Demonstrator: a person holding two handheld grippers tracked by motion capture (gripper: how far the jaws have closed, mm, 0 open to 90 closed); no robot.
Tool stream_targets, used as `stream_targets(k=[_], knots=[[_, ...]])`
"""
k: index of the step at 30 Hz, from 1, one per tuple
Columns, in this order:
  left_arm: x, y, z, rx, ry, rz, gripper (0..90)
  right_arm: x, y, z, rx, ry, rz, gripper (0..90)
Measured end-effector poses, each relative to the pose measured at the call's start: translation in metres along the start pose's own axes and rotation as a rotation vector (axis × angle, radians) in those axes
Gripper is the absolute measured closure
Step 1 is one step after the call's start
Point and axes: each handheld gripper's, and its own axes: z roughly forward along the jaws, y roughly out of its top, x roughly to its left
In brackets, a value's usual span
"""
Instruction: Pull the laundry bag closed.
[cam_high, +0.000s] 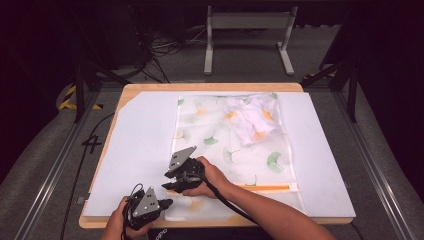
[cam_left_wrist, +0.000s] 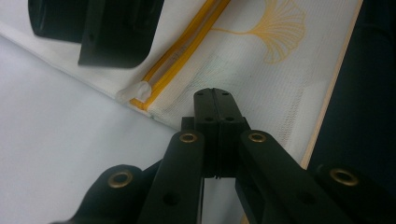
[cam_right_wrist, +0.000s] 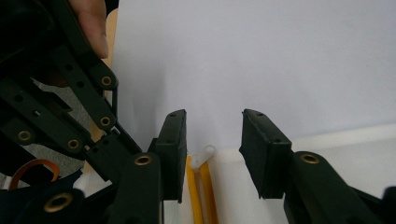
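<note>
White sheet (cam_high: 135, 150) underlies mesh bag (cam_high: 225, 145), probably laundry.

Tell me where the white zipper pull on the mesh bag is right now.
The white zipper pull sits at the end of the orange zipper, between the right gripper's open jaws, near the mesh bag's near-left corner.

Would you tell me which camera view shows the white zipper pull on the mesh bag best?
The right gripper view: the white zipper pull sits sharp between the open jaws of the right gripper, at the end of the orange zipper. The left gripper view shows it farther off. In the high view it cannot be made out beside the right hand.
</note>
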Motion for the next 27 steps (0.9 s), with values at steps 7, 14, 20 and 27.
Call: stream_targets(k=[7, 14, 20, 27], knots=[[0.001, 0.001, 0.000, 0.011, -0.005, 0.014, 90.0, 0.001, 0.002, 0.017, 0.058, -0.011, -0.007, 60.0], [0.002, 0.000, 0.000, 0.002, -0.018, 0.001, 90.0, -0.005, -0.001, 0.018, 0.105, -0.064, 0.003, 60.3], [0.002, 0.000, 0.000, 0.001, -0.018, -0.003, 90.0, -0.011, -0.008, 0.011, 0.107, -0.079, 0.024, 61.9], [0.003, -0.001, 0.000, 0.001, -0.022, -0.006, 90.0, -0.011, -0.018, 0.003, 0.080, -0.057, 0.027, 65.9]])
